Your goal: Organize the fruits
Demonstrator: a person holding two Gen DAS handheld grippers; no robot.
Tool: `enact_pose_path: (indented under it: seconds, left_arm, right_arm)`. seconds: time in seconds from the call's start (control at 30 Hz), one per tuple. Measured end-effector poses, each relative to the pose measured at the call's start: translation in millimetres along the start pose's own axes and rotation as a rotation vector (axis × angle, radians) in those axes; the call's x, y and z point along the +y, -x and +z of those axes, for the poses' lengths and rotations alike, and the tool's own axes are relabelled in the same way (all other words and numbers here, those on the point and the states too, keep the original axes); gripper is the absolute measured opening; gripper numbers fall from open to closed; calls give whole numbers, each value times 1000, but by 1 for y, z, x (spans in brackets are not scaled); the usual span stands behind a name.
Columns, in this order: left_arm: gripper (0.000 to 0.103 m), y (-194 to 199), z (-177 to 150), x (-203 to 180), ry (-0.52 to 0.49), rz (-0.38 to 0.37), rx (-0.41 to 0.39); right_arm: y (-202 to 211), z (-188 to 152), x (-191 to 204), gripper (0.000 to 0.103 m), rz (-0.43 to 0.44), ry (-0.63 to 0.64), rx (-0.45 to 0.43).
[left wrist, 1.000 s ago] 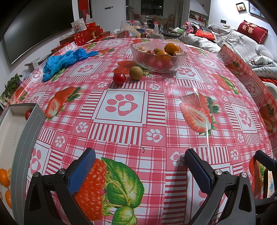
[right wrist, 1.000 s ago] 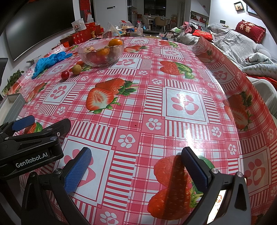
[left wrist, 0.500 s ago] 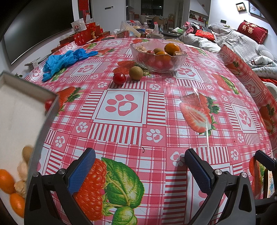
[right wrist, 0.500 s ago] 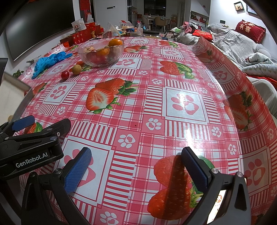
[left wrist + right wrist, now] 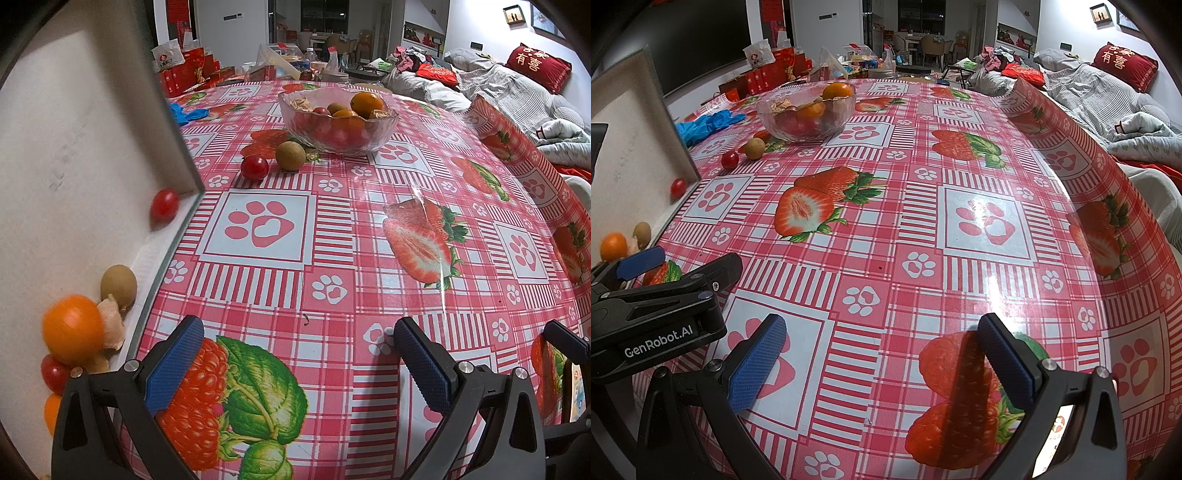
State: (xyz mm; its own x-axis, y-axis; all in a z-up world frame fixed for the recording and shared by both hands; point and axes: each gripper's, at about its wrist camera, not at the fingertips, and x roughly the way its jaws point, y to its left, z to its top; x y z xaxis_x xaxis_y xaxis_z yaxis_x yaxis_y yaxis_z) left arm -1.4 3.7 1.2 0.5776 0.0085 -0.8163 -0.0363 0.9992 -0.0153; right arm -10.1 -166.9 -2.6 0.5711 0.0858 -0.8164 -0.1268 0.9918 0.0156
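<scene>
A white tray (image 5: 74, 155) stands tilted steeply up at the table's left edge, and it also shows in the right wrist view (image 5: 631, 140). An orange (image 5: 72, 328), a brown longan (image 5: 119, 283), a peel scrap and cherry tomatoes (image 5: 164, 205) lie along its lower rim. A glass bowl (image 5: 338, 123) of oranges and tomatoes stands far on the table, with a loose cherry tomato (image 5: 255, 167) and a longan (image 5: 290, 156) in front of it. My left gripper (image 5: 295, 354) is open and empty over the tablecloth. My right gripper (image 5: 882, 350) is open and empty.
Blue gloves (image 5: 705, 123) lie left of the bowl. Red boxes and bags (image 5: 188, 70) crowd the table's far edge. A sofa with bedding (image 5: 1108, 96) is to the right. The left gripper's body (image 5: 657, 306) sits at the right view's lower left.
The white tray has tipped up from nearly flat to steeply tilted, and its fruits have rolled down to the lower rim. Both grippers have stayed still and open.
</scene>
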Motion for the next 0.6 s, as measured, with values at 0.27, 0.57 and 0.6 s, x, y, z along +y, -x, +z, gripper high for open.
enact_pose_path:
  seconds: [0.27,0.57,0.6]
  left_arm:
    - [103,0,0,1,0,0,0]
    - [103,0,0,-1,0,0,0]
    - [103,0,0,0,0,0,0]
  right_arm:
    - [0,0,0,103,0,0,0]
    - [0,0,0,103,0,0,0]
    - [0,0,0,103,0,0,0]
